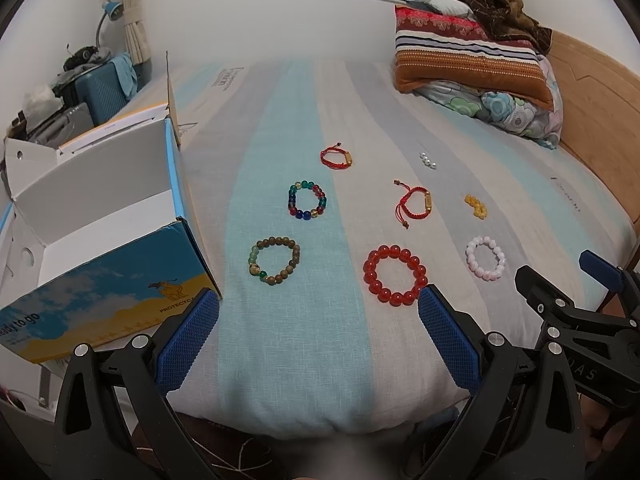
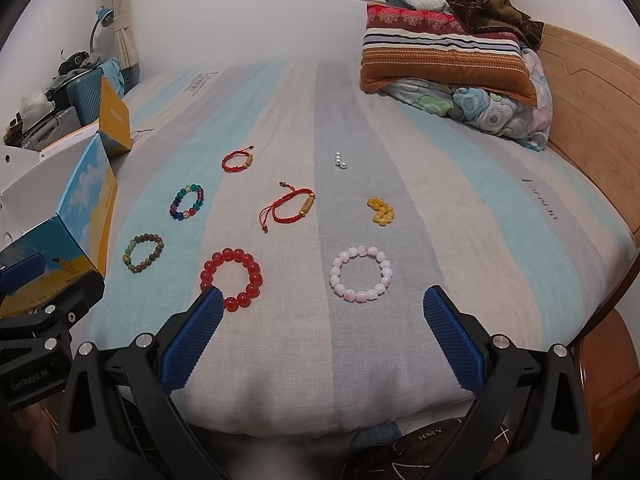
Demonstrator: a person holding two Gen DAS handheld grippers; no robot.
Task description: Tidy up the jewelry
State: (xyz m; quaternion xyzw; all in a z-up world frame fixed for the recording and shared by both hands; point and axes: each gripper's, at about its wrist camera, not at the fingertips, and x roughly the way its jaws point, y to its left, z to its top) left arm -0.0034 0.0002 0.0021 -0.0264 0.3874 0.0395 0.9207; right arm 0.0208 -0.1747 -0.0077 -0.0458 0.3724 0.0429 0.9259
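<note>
Several bracelets lie on the striped bed cover [image 1: 280,340]. There is a big red bead bracelet [image 1: 395,275] [image 2: 232,279], a pink bead bracelet [image 1: 485,257] [image 2: 361,273], a brown-green bead bracelet [image 1: 274,261] [image 2: 143,253], a multicolour glass bead bracelet [image 1: 307,200] [image 2: 187,202], two red cord bracelets [image 1: 336,156] [image 1: 412,202], an amber bead heap [image 2: 381,210] and small pearls [image 2: 340,161]. An open blue-yellow cardboard box [image 1: 104,240] [image 2: 76,216] stands at the left. My left gripper [image 1: 318,312] is open and empty above the bed's near edge. My right gripper [image 2: 322,312] is open and empty, just short of the pink bracelet.
Stacked pillows and a brown blanket [image 1: 472,48] lie at the back right by the wooden headboard [image 1: 592,92]. A suitcase [image 1: 100,88] and a lamp stand beyond the box at the left. The bed's near edge drops off just below the grippers.
</note>
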